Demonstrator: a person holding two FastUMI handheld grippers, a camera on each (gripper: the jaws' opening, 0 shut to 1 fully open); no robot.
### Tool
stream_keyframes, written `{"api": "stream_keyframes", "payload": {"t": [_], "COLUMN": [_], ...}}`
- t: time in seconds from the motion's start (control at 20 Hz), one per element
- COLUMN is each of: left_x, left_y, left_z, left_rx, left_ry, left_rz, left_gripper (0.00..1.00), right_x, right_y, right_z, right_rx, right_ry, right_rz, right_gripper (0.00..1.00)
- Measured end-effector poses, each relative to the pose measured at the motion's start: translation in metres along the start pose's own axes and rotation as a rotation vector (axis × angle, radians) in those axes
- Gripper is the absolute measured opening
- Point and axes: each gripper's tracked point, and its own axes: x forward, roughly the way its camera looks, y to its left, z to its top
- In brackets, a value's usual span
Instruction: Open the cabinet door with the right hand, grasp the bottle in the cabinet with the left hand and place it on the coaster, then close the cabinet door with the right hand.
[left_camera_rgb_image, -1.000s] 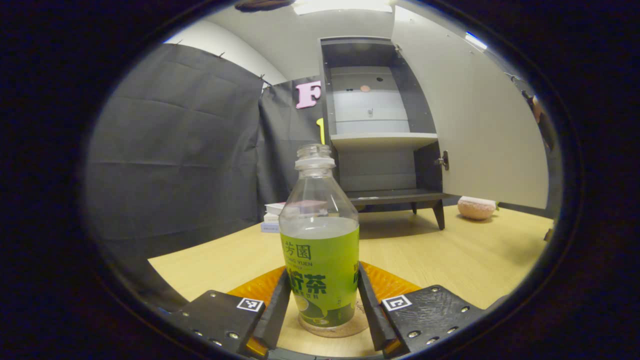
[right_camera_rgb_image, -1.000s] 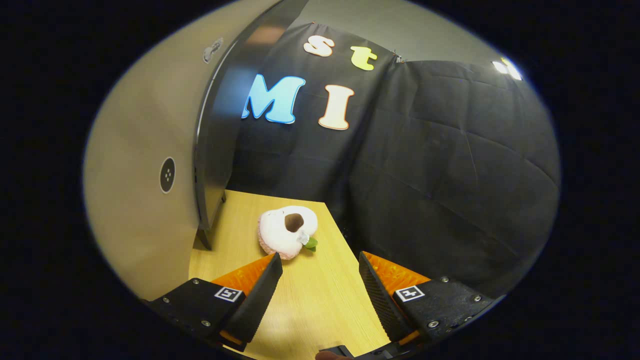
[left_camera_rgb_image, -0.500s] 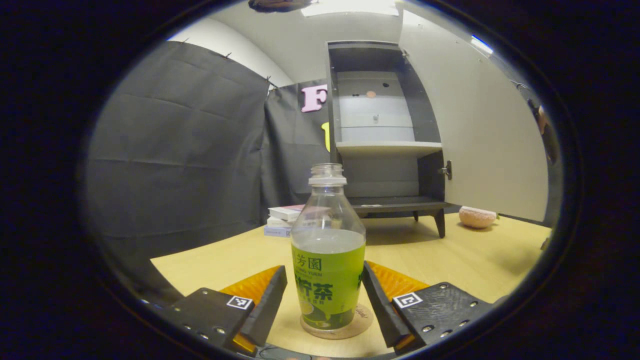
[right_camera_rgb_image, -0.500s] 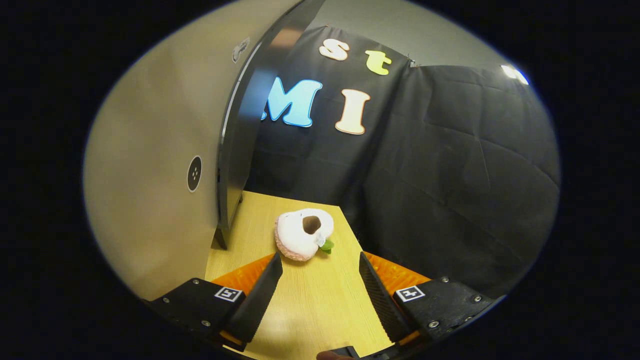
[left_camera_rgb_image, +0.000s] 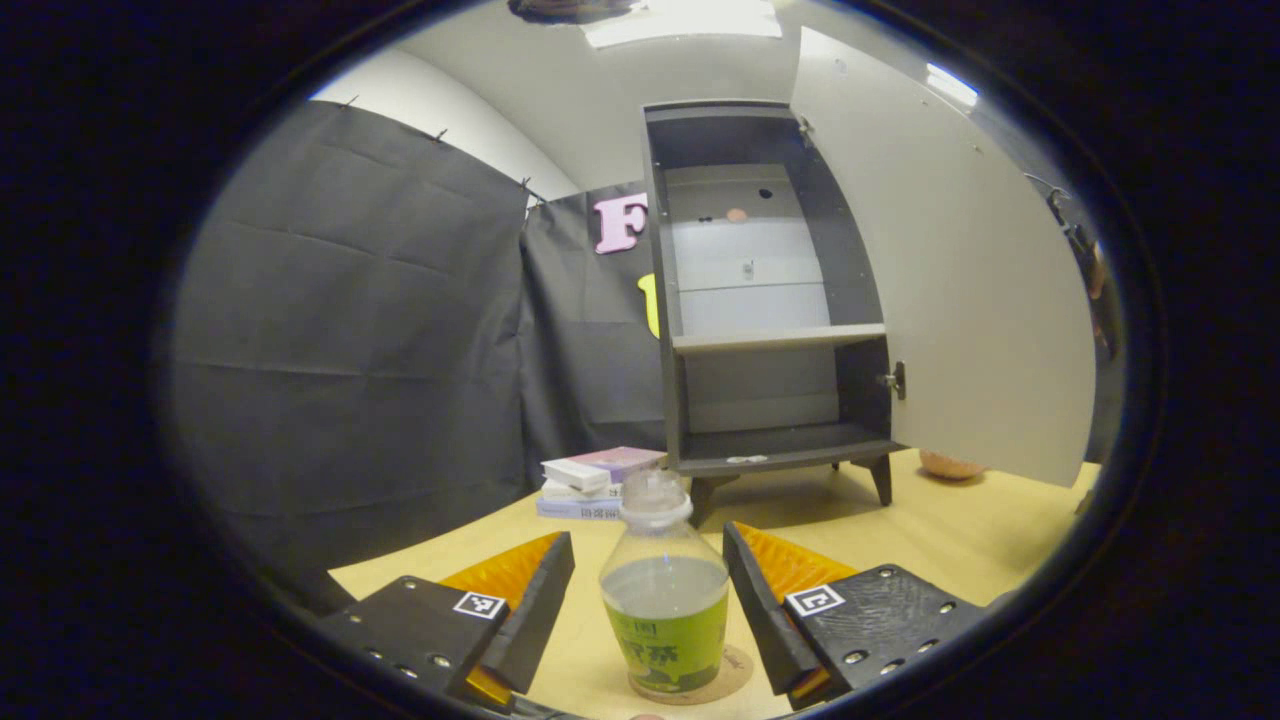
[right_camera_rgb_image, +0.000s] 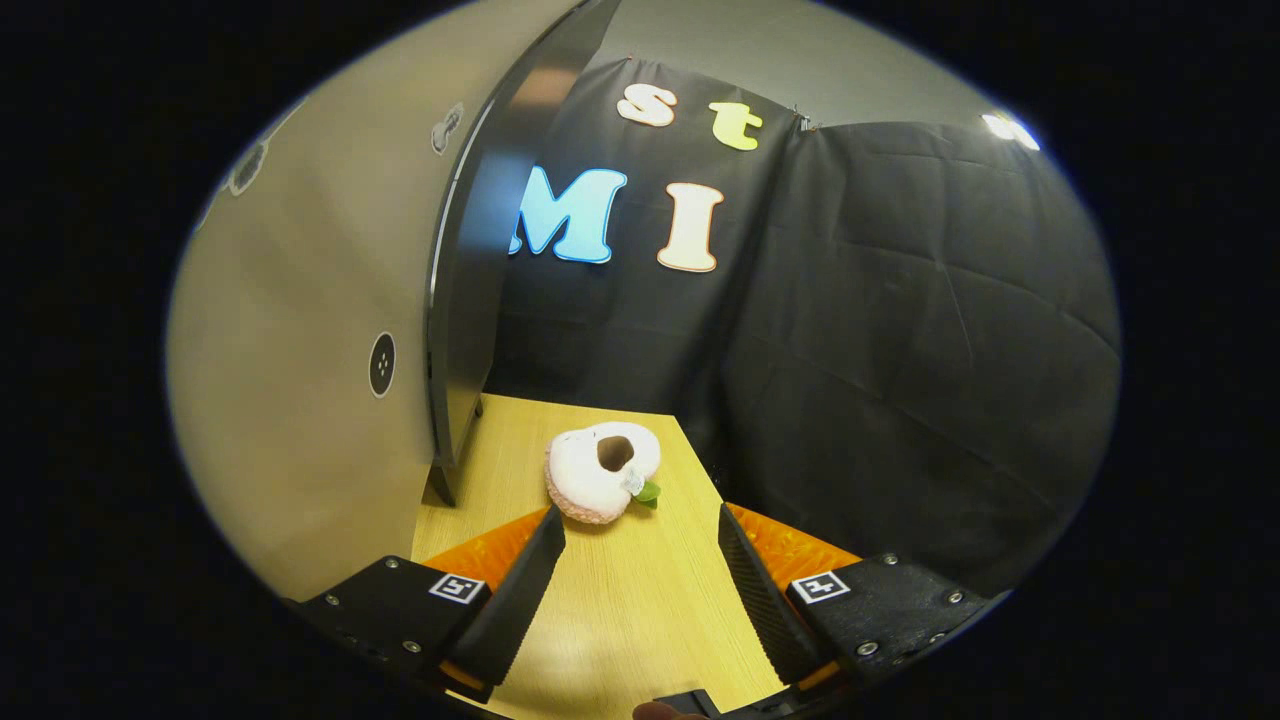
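A clear bottle (left_camera_rgb_image: 664, 600) with a green label and no cap stands upright on a round cork coaster (left_camera_rgb_image: 738, 672) on the wooden table. My left gripper (left_camera_rgb_image: 648, 590) is open above and around it, a gap showing between each finger and the bottle. Behind stands the dark cabinet (left_camera_rgb_image: 760, 290), its pale door (left_camera_rgb_image: 950, 290) swung wide open to the right, its shelves bare. In the right gripper view, my right gripper (right_camera_rgb_image: 640, 565) is open over the table beside the outer face of the door (right_camera_rgb_image: 320, 340), holding nothing.
A small stack of books (left_camera_rgb_image: 598, 480) lies left of the cabinet's foot. A pink plush toy (right_camera_rgb_image: 600, 472) with a green leaf lies on the table near the door's bottom edge and the table's far edge. Black cloth walls close in around the table (left_camera_rgb_image: 960, 540).
My left gripper has let go of the bottle, opened and risen, so the bottle sits lower in view. The right gripper has shifted slightly towards the plush toy.
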Motion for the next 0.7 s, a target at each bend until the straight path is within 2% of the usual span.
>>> {"api": "stream_keyframes", "payload": {"t": [0.25,0.3,0.4,0.65,0.7], "left_x": [0.008,0.015,0.026,0.050,0.056], "left_y": [-0.004,-0.009,-0.018,-0.043,-0.051], "left_z": [0.066,0.081,0.107,0.205,0.220], "left_rx": [0.005,0.010,0.046,0.037,0.045], "left_ry": [-0.051,-0.058,-0.053,-0.098,-0.095], "left_rz": [-0.039,-0.057,-0.088,-0.151,-0.166], "left_gripper": [0.86,0.81,0.90,0.90,0.86], "right_x": [-0.009,-0.011,-0.015,-0.040,-0.045], "right_y": [-0.007,-0.010,-0.013,-0.009,-0.013], "right_z": [0.008,0.012,0.016,0.053,0.061], "right_rx": [0.078,0.103,0.130,0.162,0.149], "right_ry": [-0.025,-0.029,-0.026,-0.097,-0.114], "right_rz": [0.007,0.009,0.018,0.114,0.118], "right_gripper": [0.95,0.96,0.95,0.95,0.96]}}
